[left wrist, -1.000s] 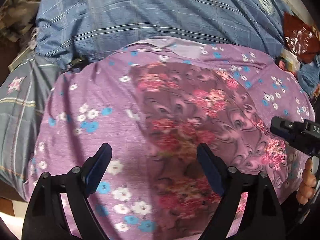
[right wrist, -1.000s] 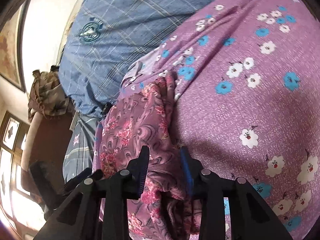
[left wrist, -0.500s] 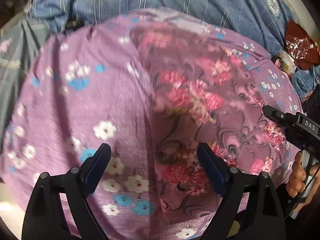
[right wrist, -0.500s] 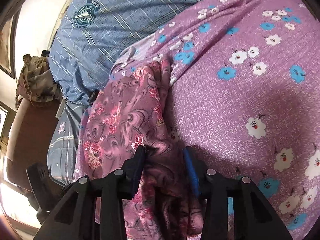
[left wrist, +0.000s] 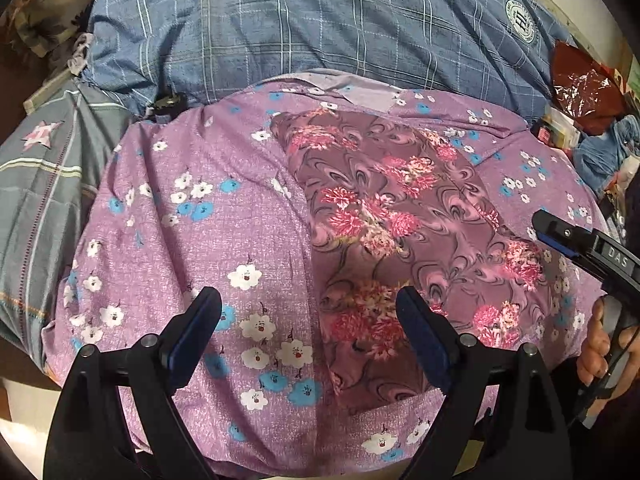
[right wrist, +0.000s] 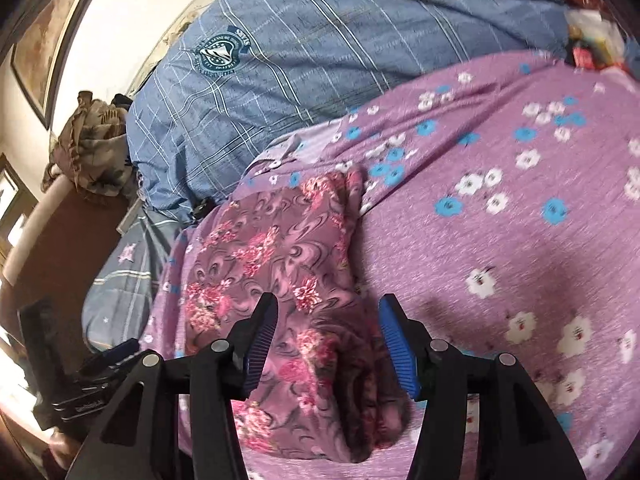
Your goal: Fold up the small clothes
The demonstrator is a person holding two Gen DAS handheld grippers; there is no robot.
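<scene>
A small mauve garment (left wrist: 404, 236) printed with pink blooms and dark swirls lies on a bed, spread over a purple sheet (left wrist: 192, 248) dotted with white and blue flowers. The left tongs (left wrist: 310, 336) hover wide open above the garment's near left edge, holding nothing. The right tongs (right wrist: 326, 340) stand parted over its bunched, rolled-over right edge, the cloth sitting between the pads but not pinched. The fabric looks thin, light and limp, likely to drape and slump rather than hold a crease, and its smooth weave may slide on the sheet beneath. The thick rolled edge under the right tongs and the flat hem near the left tongs look like the best places to take hold, since a pinch in the middle would probably gather the sheet too. The bed gives a soft, uneven base that bulges under the work. Behind the garment sits a blue plaid pillow (left wrist: 320, 32) bearing a round crest, beside a grey striped cloth with a pink star (left wrist: 40, 184). A red foil packet (left wrist: 580, 88) and clutter lie at the far right, and a framed picture (right wrist: 40, 52) hangs on the pale wall.
</scene>
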